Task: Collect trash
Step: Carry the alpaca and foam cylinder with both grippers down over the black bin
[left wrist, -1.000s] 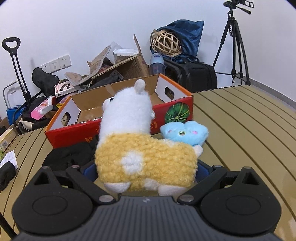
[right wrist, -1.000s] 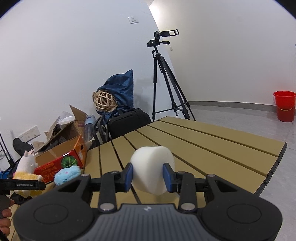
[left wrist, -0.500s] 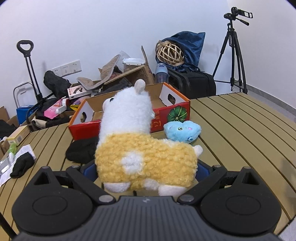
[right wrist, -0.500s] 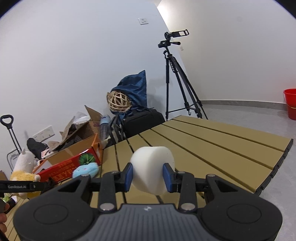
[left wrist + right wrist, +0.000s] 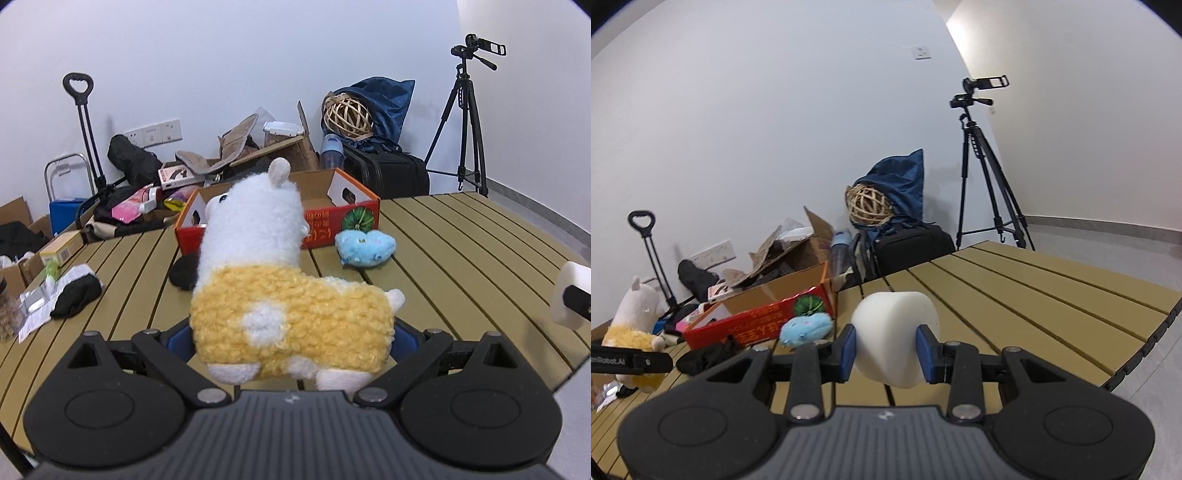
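My left gripper [image 5: 290, 341] is shut on a yellow and white plush alpaca [image 5: 280, 291] and holds it above the slatted table [image 5: 461, 258]. My right gripper [image 5: 886, 349] is shut on a white foam block [image 5: 895, 341], held above the table; the block also shows at the right edge of the left wrist view [image 5: 567, 295]. An open red cardboard box [image 5: 343, 221] stands at the table's far edge. A blue plush [image 5: 365, 251] lies in front of it. The alpaca shows at the left in the right wrist view [image 5: 631, 321].
Black cloths [image 5: 75, 293] [image 5: 183, 271], white paper [image 5: 37, 314] and a small box [image 5: 61, 247] lie on the table's left. Behind the table are cardboard clutter [image 5: 266, 155], a black suitcase [image 5: 388, 177], a wicker ball [image 5: 347, 116], a hand trolley [image 5: 86, 129] and a camera tripod [image 5: 469, 122].
Both grippers have pulled back and away from the red box, which now looks smaller and farther off. Both keep hold of their objects. The right gripper's foam block has come into the left wrist view.
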